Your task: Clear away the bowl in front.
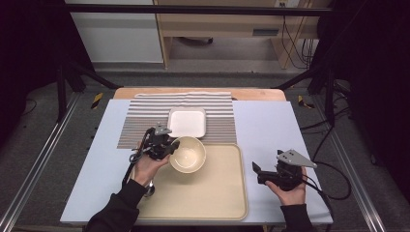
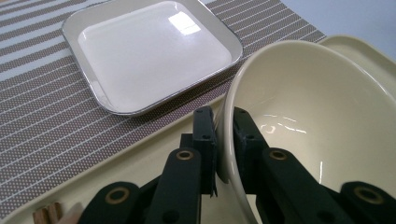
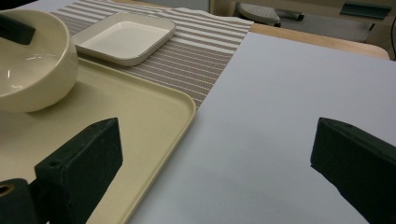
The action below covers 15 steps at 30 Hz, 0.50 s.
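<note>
While the left gripper [image 2: 224, 140] pinches its rim, the glossy cream bowl [image 1: 187, 154] sits tilted at the tray's [image 1: 212, 203] far edge, empty inside; the right gripper [image 3: 215, 163] is spread wide.

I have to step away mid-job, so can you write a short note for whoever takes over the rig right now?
Left tongs: shut on the rim of the round cream bowl, one jaw inside, one outside; the bowl is tilted at the far end of the beige rectangular tray.
Right tongs: open, holding nothing, over the pale blue table cover right of the tray.
The square white plate sits on the striped placemat, just beyond the tray.
Done: bowl gripped.
Left: probably setting the bowl at its place, perhaps on the placemat; I cannot tell which.
</note>
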Available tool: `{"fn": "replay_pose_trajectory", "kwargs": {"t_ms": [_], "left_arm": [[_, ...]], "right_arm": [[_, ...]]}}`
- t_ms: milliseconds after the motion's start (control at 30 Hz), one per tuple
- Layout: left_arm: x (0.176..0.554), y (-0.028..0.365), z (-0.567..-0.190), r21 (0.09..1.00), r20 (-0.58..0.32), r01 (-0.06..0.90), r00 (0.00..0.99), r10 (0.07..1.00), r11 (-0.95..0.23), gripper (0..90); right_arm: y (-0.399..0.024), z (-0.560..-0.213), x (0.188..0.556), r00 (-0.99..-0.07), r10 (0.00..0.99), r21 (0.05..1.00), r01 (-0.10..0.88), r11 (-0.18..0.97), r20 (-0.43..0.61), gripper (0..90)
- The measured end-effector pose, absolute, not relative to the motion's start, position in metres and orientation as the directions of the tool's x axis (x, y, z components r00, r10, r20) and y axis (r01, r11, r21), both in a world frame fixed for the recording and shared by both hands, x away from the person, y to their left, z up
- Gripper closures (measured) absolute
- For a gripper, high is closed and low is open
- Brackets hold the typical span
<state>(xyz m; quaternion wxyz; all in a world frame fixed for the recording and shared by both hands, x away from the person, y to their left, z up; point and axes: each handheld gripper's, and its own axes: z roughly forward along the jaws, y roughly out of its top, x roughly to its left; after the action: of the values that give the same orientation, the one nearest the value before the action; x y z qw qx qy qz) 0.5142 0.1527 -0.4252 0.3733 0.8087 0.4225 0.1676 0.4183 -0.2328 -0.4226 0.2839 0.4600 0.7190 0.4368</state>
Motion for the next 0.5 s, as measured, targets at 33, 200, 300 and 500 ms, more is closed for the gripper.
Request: {"fn": "replay_pose_trajectory", "kwargs": {"t_ms": [33, 200, 300, 500], "left_arm": [[0.514, 0.153, -0.425, 0.745, -0.044, 0.558, 0.587, 0.809, -0.364, 81.7], [0.518, 0.153, -0.431, 0.742, -0.05, 0.567, 0.579, 0.814, -0.358, 82.1], [0.52, 0.152, -0.435, 0.739, -0.036, 0.568, 0.57, 0.821, -0.361, 82.4], [0.523, 0.153, -0.439, 0.73, -0.027, 0.577, 0.559, 0.829, -0.365, 82.1]], "right_arm": [[-0.233, -0.423, 0.418, -0.416, 0.91, 0.889, 0.414, 0.195, -0.006, 2.5], [-0.232, -0.423, 0.418, -0.417, 0.909, 0.89, 0.413, 0.193, -0.004, 2.5], [-0.232, -0.423, 0.418, -0.417, 0.909, 0.888, 0.416, 0.194, -0.003, 2.5], [-0.231, -0.423, 0.418, -0.418, 0.908, 0.887, 0.417, 0.197, -0.006, 2.5]]}}
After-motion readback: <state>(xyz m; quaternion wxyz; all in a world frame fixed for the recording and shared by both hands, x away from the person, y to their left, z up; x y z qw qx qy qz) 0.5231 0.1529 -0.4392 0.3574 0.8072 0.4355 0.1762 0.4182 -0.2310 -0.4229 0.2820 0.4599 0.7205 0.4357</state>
